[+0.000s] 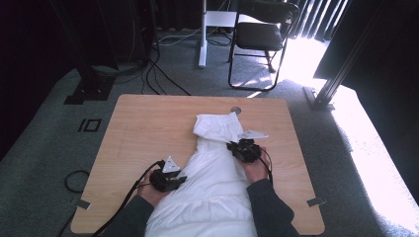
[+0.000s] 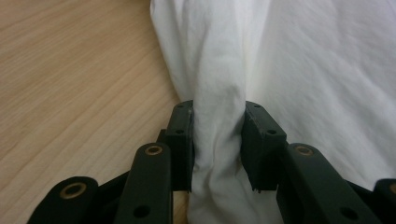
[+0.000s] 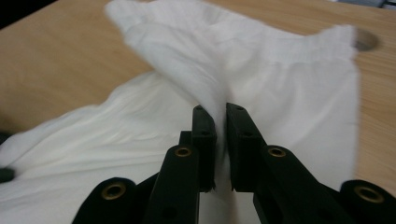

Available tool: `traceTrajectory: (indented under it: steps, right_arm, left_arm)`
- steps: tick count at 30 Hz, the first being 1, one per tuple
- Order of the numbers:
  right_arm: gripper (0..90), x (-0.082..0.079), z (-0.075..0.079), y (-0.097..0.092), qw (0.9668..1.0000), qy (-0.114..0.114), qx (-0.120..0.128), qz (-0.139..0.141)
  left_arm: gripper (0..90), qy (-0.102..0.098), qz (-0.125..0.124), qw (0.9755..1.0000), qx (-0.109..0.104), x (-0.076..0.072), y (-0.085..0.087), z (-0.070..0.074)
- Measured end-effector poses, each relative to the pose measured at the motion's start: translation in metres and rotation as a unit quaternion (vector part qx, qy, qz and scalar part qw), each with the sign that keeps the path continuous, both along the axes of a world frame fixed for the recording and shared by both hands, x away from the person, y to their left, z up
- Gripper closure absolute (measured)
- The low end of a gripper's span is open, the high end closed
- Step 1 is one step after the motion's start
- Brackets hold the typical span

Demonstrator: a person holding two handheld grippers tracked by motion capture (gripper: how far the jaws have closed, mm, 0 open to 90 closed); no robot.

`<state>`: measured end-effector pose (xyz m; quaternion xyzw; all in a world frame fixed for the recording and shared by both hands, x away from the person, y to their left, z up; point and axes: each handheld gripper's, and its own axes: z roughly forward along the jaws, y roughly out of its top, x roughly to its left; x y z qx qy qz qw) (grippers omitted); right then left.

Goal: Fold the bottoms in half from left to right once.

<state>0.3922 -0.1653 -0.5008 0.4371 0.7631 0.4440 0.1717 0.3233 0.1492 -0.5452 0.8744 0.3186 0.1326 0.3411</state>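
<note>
Cloth: white garment (image 1: 212, 173) spread along the middle of the wooden surface (image 1: 143, 128), far end bunched and folded back near a small round hole (image 1: 235, 110) in the top, near end hanging over the edge by the person
Left tongs (image 1: 179, 178): at the cloth's left edge, clamped on a thick upright fold of cloth (image 2: 217, 140), pads pressed against it from both sides
Right tongs (image 1: 236, 147): at the cloth's right side, near the folded-back end, pinched tight on a thin ridge of cloth (image 3: 220, 121), raised above the rest
Hands: one behind each pair of tongs, dark sleeves coming in from the near edge
Floor: grey carpet, black chair (image 1: 262, 34) beyond the surface
</note>
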Motion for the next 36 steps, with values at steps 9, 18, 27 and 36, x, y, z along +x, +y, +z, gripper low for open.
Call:
traceTrajectory:
  steps: [9,18,27,36]
  right_arm:
    - [82.4,0.017,-0.042,-0.059,0.9899,0.085,0.019,-0.112]
    - [52.1,0.013,-0.034,-0.063,0.9921,0.072,0.028,-0.098]
    - [48.4,0.038,-0.028,-0.054,0.9937,0.058,-0.010,-0.095]
    - [50.7,0.056,-0.043,-0.037,0.9918,0.080,-0.045,-0.088]
  left_arm:
    - [69.0,0.000,0.001,1.0000,0.000,0.000,0.000,0.000]
    - [57.7,-0.011,0.015,0.9997,-0.014,0.011,0.005,0.018]
    - [53.9,-0.043,0.024,0.9963,-0.071,0.062,-0.009,0.048]
    - [55.8,0.006,0.052,0.9935,-0.101,0.107,-0.026,0.019]
